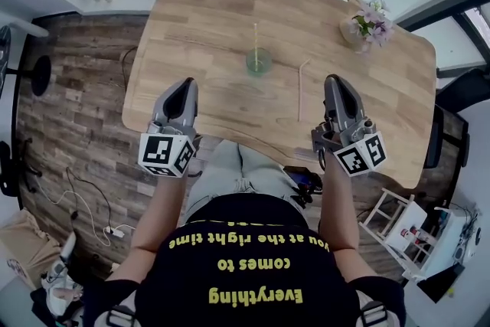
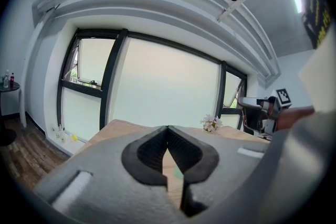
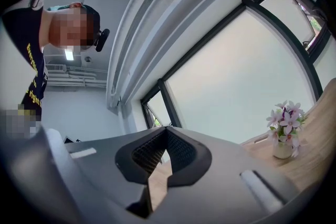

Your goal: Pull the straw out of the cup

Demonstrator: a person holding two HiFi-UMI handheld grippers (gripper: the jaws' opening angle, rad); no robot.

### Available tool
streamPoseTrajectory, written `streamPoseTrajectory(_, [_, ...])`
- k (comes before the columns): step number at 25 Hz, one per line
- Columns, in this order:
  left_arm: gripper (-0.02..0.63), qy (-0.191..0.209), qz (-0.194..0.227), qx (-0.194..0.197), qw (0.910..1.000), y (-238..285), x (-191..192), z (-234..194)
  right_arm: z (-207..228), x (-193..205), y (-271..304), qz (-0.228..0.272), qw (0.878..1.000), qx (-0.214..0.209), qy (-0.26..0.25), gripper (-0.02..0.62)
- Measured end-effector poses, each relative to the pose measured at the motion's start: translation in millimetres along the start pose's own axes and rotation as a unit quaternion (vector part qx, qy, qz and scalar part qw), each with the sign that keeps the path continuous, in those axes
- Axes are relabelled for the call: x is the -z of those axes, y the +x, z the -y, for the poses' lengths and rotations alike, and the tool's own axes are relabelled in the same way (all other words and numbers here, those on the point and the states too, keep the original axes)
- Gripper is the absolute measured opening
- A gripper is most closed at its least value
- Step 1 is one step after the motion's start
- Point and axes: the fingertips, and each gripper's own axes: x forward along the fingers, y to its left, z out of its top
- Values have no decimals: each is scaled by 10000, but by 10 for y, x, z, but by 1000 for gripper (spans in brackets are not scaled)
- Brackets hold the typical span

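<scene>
Table (image 1: 207, 19): pale wood with visible grain, rounded corners, one slot-shaped cutout near the far edge. One cup (image 1: 259, 63), round, green and translucent, stands near the table's middle. One straw (image 1: 256, 36), thin and pale yellow, stands upright in the cup. A second straw (image 1: 301, 88), pale and slightly bent, lies flat on the wood to the cup's right, apart from it. One vase (image 1: 356, 33), small and rounded, holds pink-white flowers at the far right corner. Two grippers, smooth grey shells with black ribbed pads, each carrying one marker cube (image 1: 165, 153) of black-and-white squares. Left gripper (image 1: 187, 82) is over the near edge, left of the cup: tips meet, nothing between them. Right gripper (image 1: 331, 79) is just right of the lying straw: jaws pressed together, empty. Both are apart from the cup. Floor (image 1: 76, 88): dark wood planks.
</scene>
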Motion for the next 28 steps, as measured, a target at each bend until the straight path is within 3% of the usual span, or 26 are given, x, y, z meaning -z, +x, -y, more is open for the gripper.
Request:
streamPoseTrajectory(10, [0, 90, 87, -131, 9998, -44, -43, 112, -79, 101, 277, -375, 9971, -649, 116, 8])
streamPoseTrajectory(28, [0, -39, 107, -574, 9983, -259, 46, -16, -16, 746, 771, -1548, 9809, -1174, 126, 82])
